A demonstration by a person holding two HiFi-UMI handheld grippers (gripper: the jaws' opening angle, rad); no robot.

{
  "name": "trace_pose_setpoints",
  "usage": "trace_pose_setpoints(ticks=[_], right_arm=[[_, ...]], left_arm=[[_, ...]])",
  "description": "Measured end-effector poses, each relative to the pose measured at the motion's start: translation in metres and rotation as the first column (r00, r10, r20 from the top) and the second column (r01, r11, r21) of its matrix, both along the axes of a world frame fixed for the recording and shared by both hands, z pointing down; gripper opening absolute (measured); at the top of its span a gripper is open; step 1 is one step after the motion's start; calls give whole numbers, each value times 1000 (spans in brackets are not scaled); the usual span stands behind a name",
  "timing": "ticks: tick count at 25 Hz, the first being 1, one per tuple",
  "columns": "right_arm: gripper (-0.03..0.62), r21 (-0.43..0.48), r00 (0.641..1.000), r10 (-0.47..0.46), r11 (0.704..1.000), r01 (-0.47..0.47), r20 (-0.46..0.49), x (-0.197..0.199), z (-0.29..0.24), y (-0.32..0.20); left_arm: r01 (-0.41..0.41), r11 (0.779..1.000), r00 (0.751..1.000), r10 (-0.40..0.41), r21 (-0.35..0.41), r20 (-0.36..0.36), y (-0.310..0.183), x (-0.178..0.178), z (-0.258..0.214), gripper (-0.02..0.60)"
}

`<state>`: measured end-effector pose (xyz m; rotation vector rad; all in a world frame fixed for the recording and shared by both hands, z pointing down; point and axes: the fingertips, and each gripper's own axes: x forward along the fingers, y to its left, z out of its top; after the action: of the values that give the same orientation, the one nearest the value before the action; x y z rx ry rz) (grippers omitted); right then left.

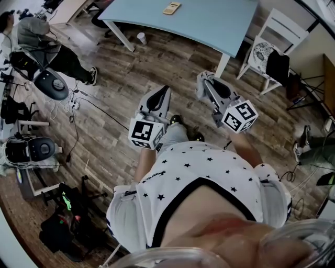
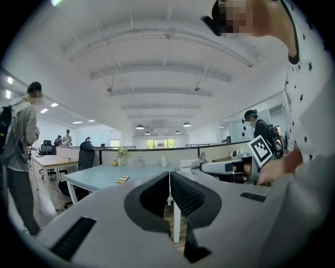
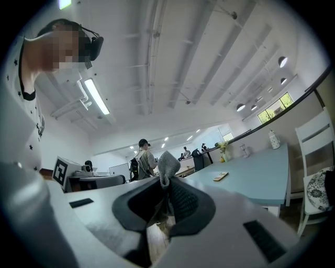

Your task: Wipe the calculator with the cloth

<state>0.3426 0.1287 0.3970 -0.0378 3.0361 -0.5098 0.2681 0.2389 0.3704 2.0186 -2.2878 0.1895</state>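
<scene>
The calculator (image 1: 171,7) lies on the light blue table (image 1: 209,21) at the far side of the room, well away from both grippers. It shows small in the left gripper view (image 2: 122,179) and in the right gripper view (image 3: 220,176). My right gripper (image 1: 204,79) is shut on a grey cloth (image 3: 167,164), whose tuft sticks up between the jaws. My left gripper (image 1: 164,92) is shut with nothing in it (image 2: 169,177). Both are held in the air in front of the person's body, over the wooden floor.
A paper cup (image 1: 141,37) stands on the floor by a table leg. At the right, a white chair (image 1: 272,42) carries a dark bag. A seated person (image 1: 42,36), cables and equipment fill the left side. Other people stand in the background (image 2: 21,157).
</scene>
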Motion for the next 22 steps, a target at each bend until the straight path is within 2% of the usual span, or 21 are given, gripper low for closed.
trace_pose_setpoints(ticks=[7, 15, 22], right_arm=[[43, 5, 1000, 15, 1000, -15, -17, -11, 3, -14], [43, 27, 998, 56, 998, -55, -4, -47, -8, -40], [43, 27, 997, 69, 997, -69, -19, -87, -7, -49]], left_arm=[[-1, 1000, 1000, 1, 7, -14, -12, -20, 4, 29], [-44, 998, 999, 44, 40, 0, -41, -60, -5, 29], [-65, 997, 998, 65, 38, -14, -56, -104, -1, 29]])
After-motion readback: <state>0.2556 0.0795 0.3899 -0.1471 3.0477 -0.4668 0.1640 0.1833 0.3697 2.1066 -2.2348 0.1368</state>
